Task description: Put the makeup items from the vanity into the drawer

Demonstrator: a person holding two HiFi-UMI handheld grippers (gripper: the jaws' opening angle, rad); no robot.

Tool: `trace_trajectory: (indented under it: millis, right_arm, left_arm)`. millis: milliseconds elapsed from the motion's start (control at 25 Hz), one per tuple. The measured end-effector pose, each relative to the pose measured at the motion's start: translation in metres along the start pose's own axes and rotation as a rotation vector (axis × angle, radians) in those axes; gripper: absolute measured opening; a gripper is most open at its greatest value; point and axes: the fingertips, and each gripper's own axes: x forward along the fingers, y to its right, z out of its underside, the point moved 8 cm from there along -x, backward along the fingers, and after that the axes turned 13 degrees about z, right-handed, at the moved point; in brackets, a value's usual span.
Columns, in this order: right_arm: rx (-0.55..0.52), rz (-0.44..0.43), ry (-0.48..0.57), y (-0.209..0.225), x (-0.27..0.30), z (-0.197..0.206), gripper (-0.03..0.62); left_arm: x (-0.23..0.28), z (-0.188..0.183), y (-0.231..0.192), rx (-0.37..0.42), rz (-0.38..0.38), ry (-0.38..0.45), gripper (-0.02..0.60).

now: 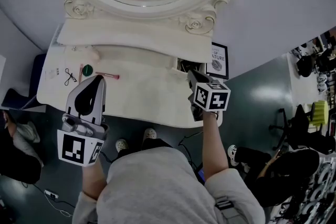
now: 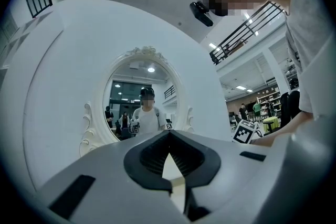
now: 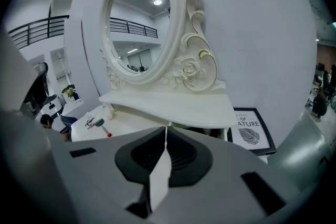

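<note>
- Looking down on the white vanity, the makeup lies on the tabletop [image 1: 147, 94] below the left side of the oval mirror [image 1: 152, 9]. There is a pink stick [image 1: 109, 76], a green round item [image 1: 87, 70] and a black scissor-shaped tool [image 1: 70, 76], all close together.
- None of them is in the drawer [image 1: 185, 65] yet. That seems to be the dark opening below the mirror's right side.
- The left gripper [image 1: 97, 79] hovers below the mirror's left edge, its tip just beside the pink stick. Its jaws meet tip to tip with nothing between them. I'd say it is lining up on the stick, and it has to open before any pick.
- The right gripper [image 1: 190, 74] sits below the mirror's right edge, right at that opening. Its jaws are pressed together and empty, and it is probably there to tend the drawer.
- A framed print [image 1: 217, 59] leans against the wall further right of the mirror, clear of both grippers.
</note>
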Motion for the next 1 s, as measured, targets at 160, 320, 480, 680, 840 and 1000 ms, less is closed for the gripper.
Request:
trace_trajectory:
  millis: [160,320,480,680,840,1000]
  right_arm:
    - [-0.012,-0.012,0.060,-0.015,-0.020,-0.001,0.023]
    - [-0.039,-0.019,0.119,-0.031,-0.039,-0.003,0.023]
    - [-0.021,-0.042,0.171,-0.045,-0.059,-0.003,0.023]
    - [-0.029,-0.042,0.229,-0.060,-0.083,0.002,0.025]
    - [-0.029,-0.039,0.275,-0.068,-0.102,0.006,0.025]
    - [-0.035,-0.038,0.313,-0.077,-0.118,0.010,0.025]
  left_arm:
    - [-0.006,-0.002,0.000,-0.002,0.031,0.008,0.013]
    - [-0.011,-0.005,-0.001,-0.003,0.056,0.022,0.014]
    - [-0.016,-0.008,-0.001,-0.003,0.082,0.031,0.014]
    - [-0.022,-0.012,0.001,-0.005,0.116,0.042,0.014]
    - [-0.025,-0.015,0.004,-0.005,0.149,0.054,0.013]
    - [-0.030,-0.017,0.007,-0.006,0.174,0.063,0.013]
